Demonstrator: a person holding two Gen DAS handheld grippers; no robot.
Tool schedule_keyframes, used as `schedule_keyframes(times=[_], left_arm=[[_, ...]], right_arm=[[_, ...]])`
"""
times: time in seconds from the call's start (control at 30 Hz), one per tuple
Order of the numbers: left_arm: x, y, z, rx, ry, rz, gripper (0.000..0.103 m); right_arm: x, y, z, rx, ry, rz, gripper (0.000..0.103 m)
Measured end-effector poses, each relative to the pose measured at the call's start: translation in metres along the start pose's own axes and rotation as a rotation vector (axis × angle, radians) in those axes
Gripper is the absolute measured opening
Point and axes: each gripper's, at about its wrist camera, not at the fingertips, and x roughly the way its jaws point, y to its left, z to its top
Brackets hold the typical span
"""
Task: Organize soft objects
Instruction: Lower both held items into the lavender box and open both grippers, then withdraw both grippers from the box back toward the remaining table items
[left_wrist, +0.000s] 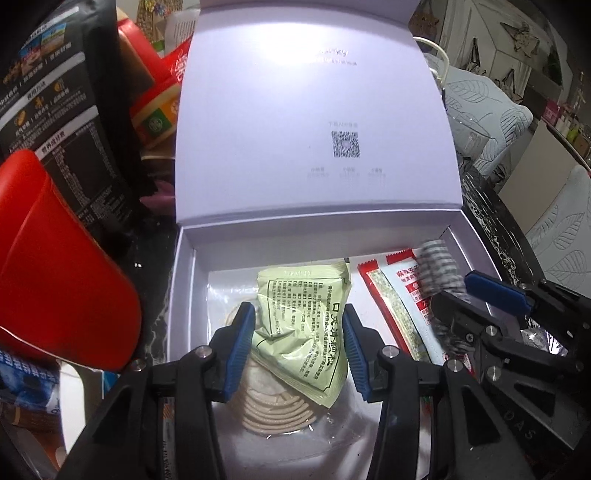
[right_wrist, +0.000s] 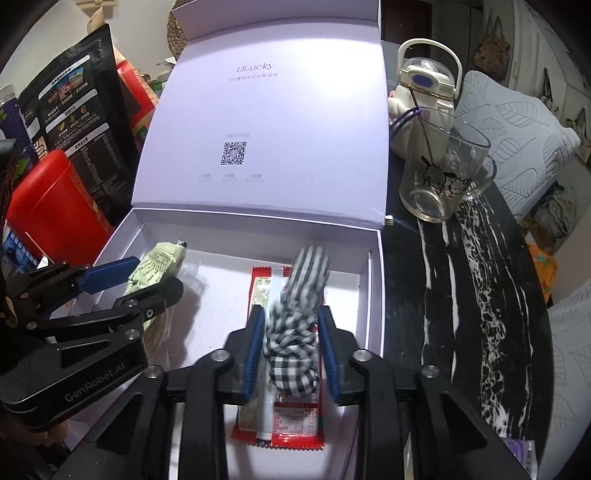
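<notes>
1. Your left gripper hangs over the left half of the white box. Its blue pads sit on either side of the pale green packet; the left pad looks just against the crumpled edge, the right pad close beside it, but you cannot tell from this view whether they press on it.

2. Under that green packet lies a clear bag of round beige pads, flat on the box floor, partly covered by the packet.

3. Your right gripper stands over the right half of the box. Its jaws are parted, and the black-and-white checked cloth sits between them, blurred, with a sliver of gap showing at each pad, so they are not clamping it.

4. The checked cloth lies on top of the red and white snack packet, which rests flat on the box floor, lengthwise away from you.

5. In the left wrist view the same red packet lies just right of the green one, apart from it.

6. Beyond, the box lid stands upright at the back edge.

7. Right of the box on the dark marbled table stand a glass mug and, behind it, a white bottle.

8. Left of the box are a red tin and a black bag.
</notes>
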Motion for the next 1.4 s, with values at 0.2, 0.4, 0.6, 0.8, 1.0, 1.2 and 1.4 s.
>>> schedule_keyframes(times=[0.2,0.4,0.6,0.8,1.0,1.2,1.4], left_arm=[[0.001,-0.002,0.002,0.01,0.008,0.027,0.048],[-0.006,-0.007,0.002,0.0,-0.004,0.023,0.049],[-0.026,-0.005,0.006,-0.007,-0.042,0.027,0.049],[-0.057,-0.009,0.005,0.013,-0.111,0.05,0.049],[-0.085,-0.017,0.008,0.014,-0.162,0.03,0.049],[-0.119,-0.024,0.005,0.031,-0.228,0.027,0.049],[-0.154,-0.033,-0.001,0.06,-0.301,0.019,0.049]], right_arm=[[-0.007,-0.002,-0.002,0.0,-0.003,-0.021,0.043],[-0.023,-0.002,-0.002,0.005,-0.029,-0.033,0.043],[-0.043,-0.001,0.0,0.005,-0.064,-0.044,0.043],[-0.067,0.002,0.004,0.003,-0.112,-0.05,0.043],[-0.096,0.004,0.002,0.007,-0.157,-0.042,0.045],[-0.131,0.003,-0.002,0.011,-0.224,-0.059,0.048],[-0.168,0.003,-0.01,0.005,-0.292,-0.068,0.052]])
